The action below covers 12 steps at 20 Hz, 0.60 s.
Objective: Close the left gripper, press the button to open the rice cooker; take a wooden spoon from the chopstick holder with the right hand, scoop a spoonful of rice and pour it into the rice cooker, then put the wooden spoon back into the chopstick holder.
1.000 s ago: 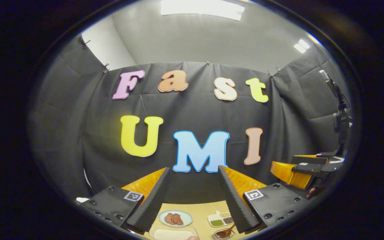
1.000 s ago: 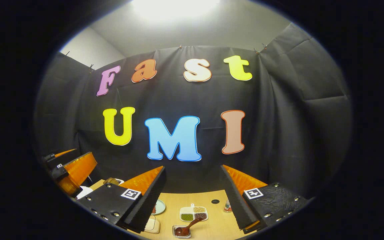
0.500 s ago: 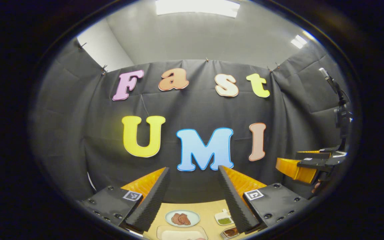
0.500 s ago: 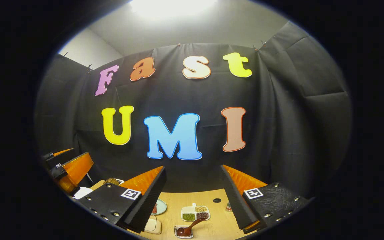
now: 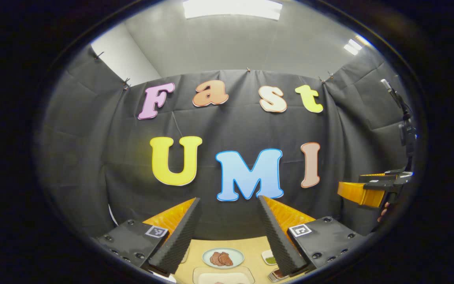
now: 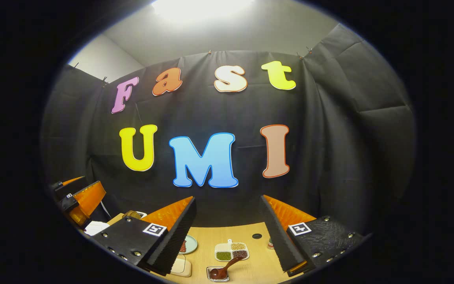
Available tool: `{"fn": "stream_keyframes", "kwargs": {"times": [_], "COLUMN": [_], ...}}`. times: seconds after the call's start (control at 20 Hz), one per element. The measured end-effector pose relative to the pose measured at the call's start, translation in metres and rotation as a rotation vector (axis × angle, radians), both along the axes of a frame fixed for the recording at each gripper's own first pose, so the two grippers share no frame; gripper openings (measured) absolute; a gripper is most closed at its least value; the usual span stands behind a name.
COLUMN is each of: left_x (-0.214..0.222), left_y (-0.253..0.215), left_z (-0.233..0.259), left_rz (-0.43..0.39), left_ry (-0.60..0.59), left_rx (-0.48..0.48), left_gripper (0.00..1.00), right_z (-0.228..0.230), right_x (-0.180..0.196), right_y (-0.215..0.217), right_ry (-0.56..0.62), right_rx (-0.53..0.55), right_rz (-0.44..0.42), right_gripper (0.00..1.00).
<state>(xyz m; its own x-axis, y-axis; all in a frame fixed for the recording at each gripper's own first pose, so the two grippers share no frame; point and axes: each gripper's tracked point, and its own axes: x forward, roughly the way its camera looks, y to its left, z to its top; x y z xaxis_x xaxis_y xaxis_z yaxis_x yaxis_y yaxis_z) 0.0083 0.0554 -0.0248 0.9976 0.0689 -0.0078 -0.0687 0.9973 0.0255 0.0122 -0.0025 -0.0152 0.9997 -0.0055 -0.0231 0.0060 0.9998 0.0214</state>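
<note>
Left gripper view is looking high across the booth, with the left tool [image 5: 229, 236] sitting at the bottom, its two fingers standing wide apart and gripping nothing. Between them a strip of tabletop [image 5: 250, 245] is showing, carrying a round plate [image 5: 223, 258] with brown pieces of food on it, and a pale tray [image 5: 224, 275] lying just in front of that plate. At the far right edge the right tool [image 5: 363, 193] is hanging in the air, a hand [image 5: 384, 213] showing beneath it.

In the right gripper view, the right tool [image 6: 227, 236] is likewise held with its fingers spread and empty. Beyond it a divided dish [image 6: 231, 251] of grains is resting on the tabletop [image 6: 256, 268], and just in front a small square dish [image 6: 216, 273] is holding a wooden spoon [image 6: 227, 266], its handle leaning up to the right. The left tool [image 6: 78, 197] is hovering at the left edge. Where the rice cooker and chopstick holder stand cannot be told.
</note>
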Motion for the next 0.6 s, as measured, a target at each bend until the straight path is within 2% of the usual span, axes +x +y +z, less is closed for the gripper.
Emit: {"fn": "stream_keyframes", "kwargs": {"times": [0.2,0.35,0.4,0.55,0.6], "left_x": [-0.003,-0.005,-0.009,-0.017,-0.020], "left_y": [0.023,0.038,0.044,0.049,0.051], "left_z": [-0.026,-0.030,-0.033,-0.056,-0.064], "left_rz": [0.026,0.061,0.075,0.052,0.049], "left_ry": [0.057,0.060,0.065,0.125,0.142], "left_rx": [0.005,0.010,0.022,0.025,0.026], "left_gripper": [0.94,0.72,0.63,0.11,0.07], "right_z": [-0.004,-0.008,-0.008,-0.013,-0.014], "right_x": [0.000,0.001,0.000,0.001,0.001], "right_y": [0.004,0.009,0.009,0.010,0.010], "right_ry": [0.004,0.013,0.014,0.025,0.029], "right_rx": [0.000,-0.006,-0.007,-0.011,-0.011], "right_rz": [0.016,0.030,0.033,0.035,0.037], "right_gripper": [0.97,0.97,0.97,0.97,0.97]}}
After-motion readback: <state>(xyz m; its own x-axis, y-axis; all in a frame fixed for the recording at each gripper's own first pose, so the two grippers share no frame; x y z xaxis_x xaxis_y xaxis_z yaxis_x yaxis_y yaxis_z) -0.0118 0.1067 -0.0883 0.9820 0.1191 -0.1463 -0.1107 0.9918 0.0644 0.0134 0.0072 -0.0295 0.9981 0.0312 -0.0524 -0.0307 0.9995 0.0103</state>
